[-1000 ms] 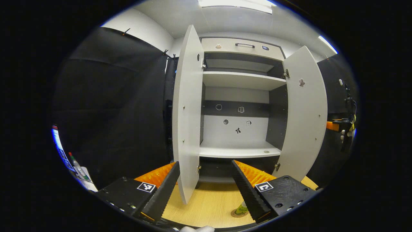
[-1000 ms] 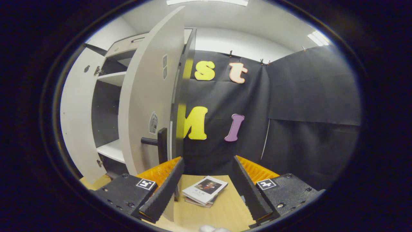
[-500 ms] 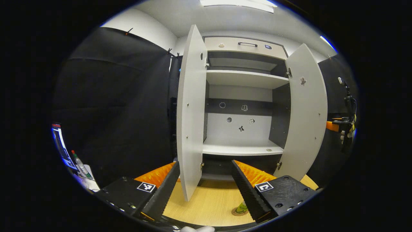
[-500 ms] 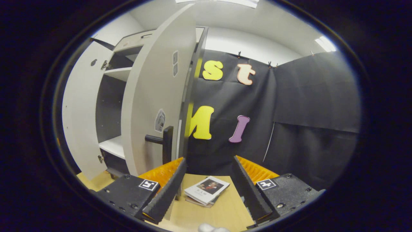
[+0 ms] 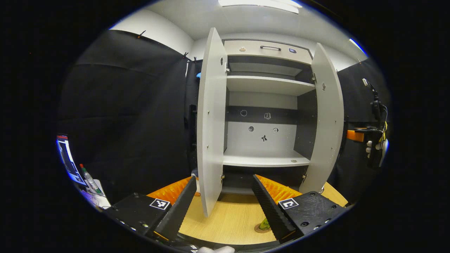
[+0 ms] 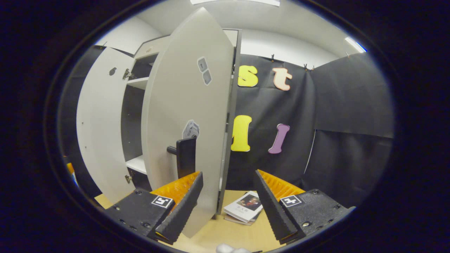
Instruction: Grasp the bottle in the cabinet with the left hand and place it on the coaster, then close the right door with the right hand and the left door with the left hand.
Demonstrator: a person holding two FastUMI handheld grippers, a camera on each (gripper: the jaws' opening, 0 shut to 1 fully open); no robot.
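The grey cabinet (image 5: 263, 47) stands with both doors ajar and bare shelves (image 5: 265, 161). A small bottle (image 5: 264, 223) with a green label stands on the round brown coaster (image 5: 258, 230) on the wooden table, partly hidden behind one finger of my left gripper (image 5: 225, 205), which is open and empty. The left door (image 5: 211, 123) is edge-on just ahead. My right gripper (image 6: 226, 207) is open and empty at the outer face of the right door (image 6: 190, 116), one finger just under its black handle (image 6: 185, 158). Whether it touches the door I cannot tell.
A stack of books (image 6: 245, 207) lies on the table (image 6: 228, 233) beyond the right door's edge. In the left gripper view a hand holds the other gripper (image 5: 369, 140) at the far right. A bottle (image 5: 88, 177) stands at the far left. Black cloth walls surround the booth.
The right door has swung partway toward shut, showing narrower in the left gripper view and broader in the right gripper view. The right gripper has followed it leftward. The left gripper barely moved.
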